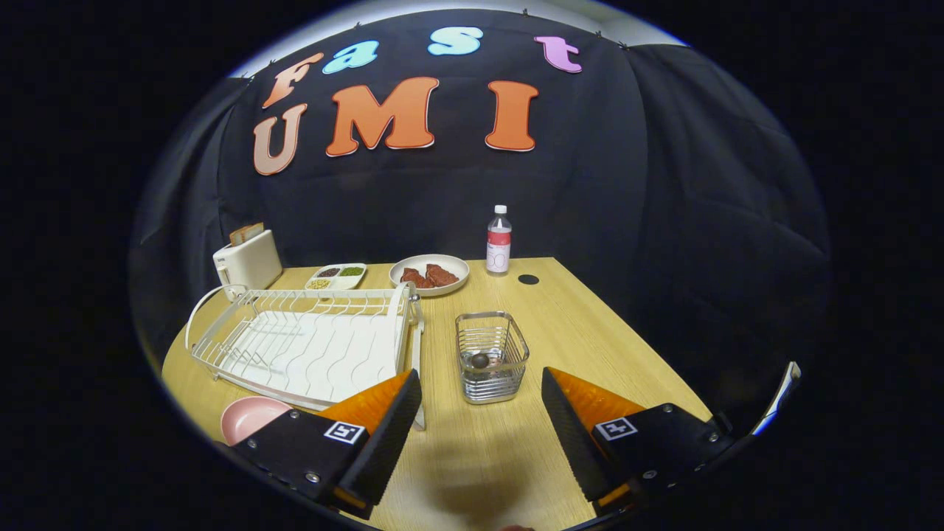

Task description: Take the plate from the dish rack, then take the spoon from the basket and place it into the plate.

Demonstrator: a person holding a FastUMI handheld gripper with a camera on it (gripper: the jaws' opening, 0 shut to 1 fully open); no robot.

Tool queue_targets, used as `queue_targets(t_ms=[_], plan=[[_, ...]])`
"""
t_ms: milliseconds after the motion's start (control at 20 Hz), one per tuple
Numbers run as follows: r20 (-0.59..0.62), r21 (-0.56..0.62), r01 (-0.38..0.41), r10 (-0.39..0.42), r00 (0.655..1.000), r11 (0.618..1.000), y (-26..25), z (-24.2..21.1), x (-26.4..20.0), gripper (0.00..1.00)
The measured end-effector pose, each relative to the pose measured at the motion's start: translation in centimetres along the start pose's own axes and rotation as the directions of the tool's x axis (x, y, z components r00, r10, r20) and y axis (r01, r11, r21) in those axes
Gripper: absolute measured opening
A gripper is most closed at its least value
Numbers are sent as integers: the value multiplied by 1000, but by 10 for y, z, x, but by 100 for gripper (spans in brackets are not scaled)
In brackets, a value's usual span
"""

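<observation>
My gripper (pixel 481 387) is open above the wooden table, with nothing between its orange and black fingers. Just ahead of the fingertips stands a wire basket (pixel 491 357) with a dark rounded spoon end (pixel 480 360) showing inside it. A pink plate (pixel 251 417) lies flat on the table beside my left finger (pixel 383 413), partly hidden by it, in front of the white dish rack (pixel 306 341). The rack's slots hold nothing.
Beyond the rack stand a white toaster (pixel 247 263), a small tray of grains (pixel 337 276), a plate of red meat (pixel 429 274) and a water bottle (pixel 498 241). A dark hole (pixel 528 279) marks the tabletop. The table's right edge runs close to my right finger.
</observation>
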State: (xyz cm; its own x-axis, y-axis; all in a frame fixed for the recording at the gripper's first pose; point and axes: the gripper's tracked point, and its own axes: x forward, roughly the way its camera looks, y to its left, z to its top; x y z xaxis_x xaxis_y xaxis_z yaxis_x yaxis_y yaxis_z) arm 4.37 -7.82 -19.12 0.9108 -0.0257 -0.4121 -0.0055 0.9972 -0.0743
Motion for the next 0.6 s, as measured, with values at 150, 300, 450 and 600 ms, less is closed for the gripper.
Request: queue_targets(t_ms=[150, 300, 450, 600], plan=[[12, 2, -16, 16, 1000, 1000, -1, 5, 13, 98], [24, 3, -38, 38, 999, 999, 2, 12, 27, 98], [20, -5, -70, 70, 997, 998, 9, 10, 41, 97], [15, -21, -70, 70, 997, 997, 9, 7, 53, 80]])
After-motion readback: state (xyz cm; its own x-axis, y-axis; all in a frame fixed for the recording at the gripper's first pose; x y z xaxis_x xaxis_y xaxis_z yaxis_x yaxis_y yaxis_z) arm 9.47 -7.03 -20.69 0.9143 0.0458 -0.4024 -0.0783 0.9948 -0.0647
